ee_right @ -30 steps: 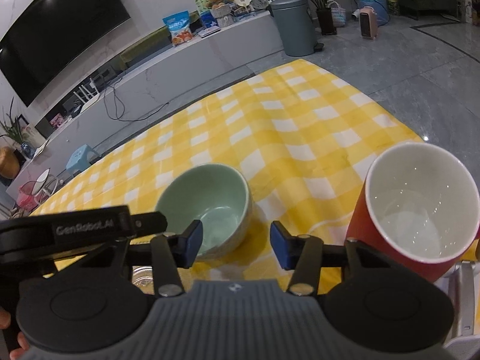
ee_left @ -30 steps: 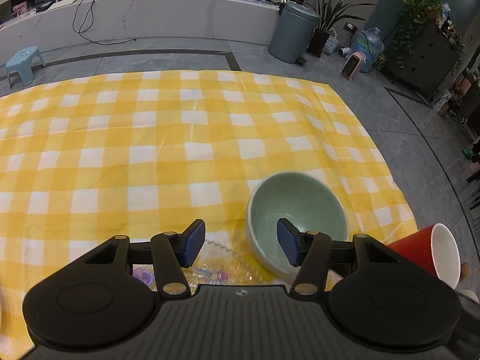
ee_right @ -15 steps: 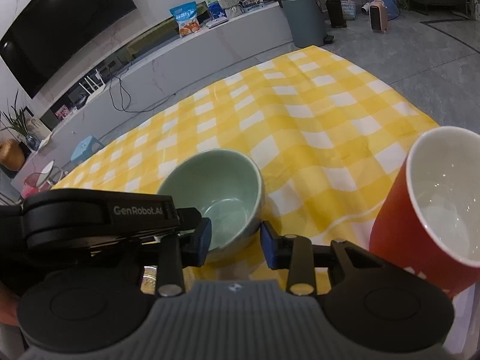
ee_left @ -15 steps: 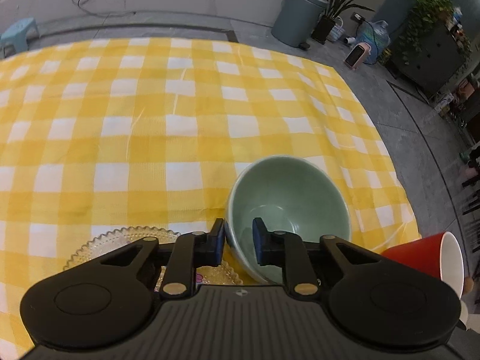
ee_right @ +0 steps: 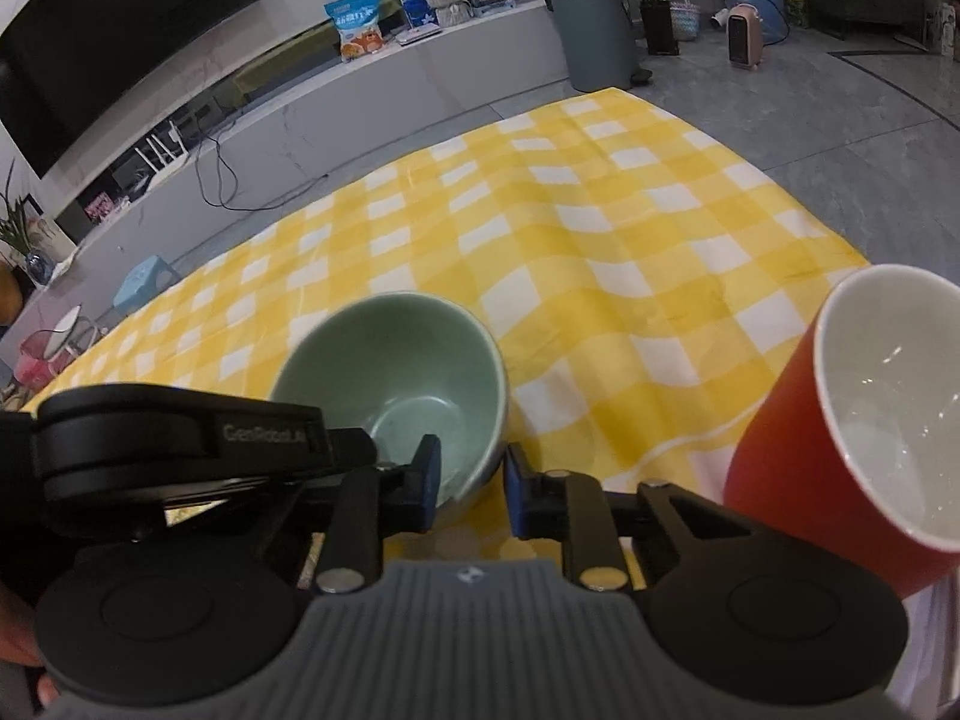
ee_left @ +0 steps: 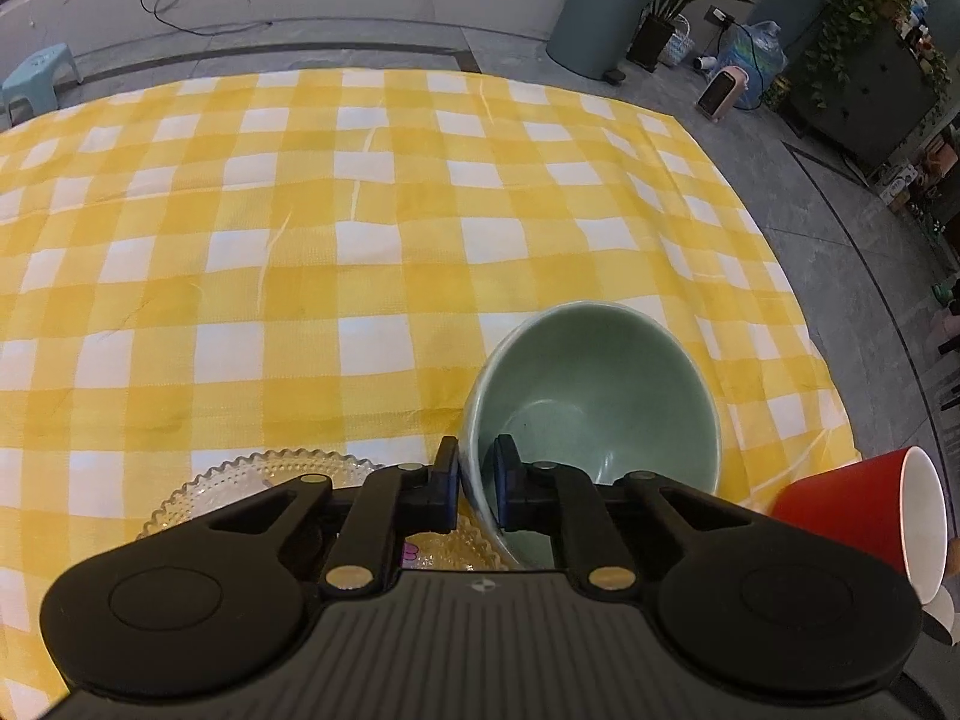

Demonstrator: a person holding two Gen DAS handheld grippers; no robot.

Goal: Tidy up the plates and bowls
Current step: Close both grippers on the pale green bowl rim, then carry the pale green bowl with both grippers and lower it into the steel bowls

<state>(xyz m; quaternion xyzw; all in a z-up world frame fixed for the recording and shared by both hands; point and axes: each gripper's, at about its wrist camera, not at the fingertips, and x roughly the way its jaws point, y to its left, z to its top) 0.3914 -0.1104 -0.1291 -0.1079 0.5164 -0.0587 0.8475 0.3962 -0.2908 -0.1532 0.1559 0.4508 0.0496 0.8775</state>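
The green bowl (ee_left: 591, 396) sits just beside the glass plate (ee_left: 264, 474). The left gripper (ee_left: 477, 483) has just been closing and clamps the bowl's plate-side rim; the right gripper (ee_right: 471, 489), also closing, straddles its opposite rim.

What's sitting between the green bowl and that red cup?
Only bare yellow checked cloth separates the green bowl from the red cup; the right wrist view shows it.
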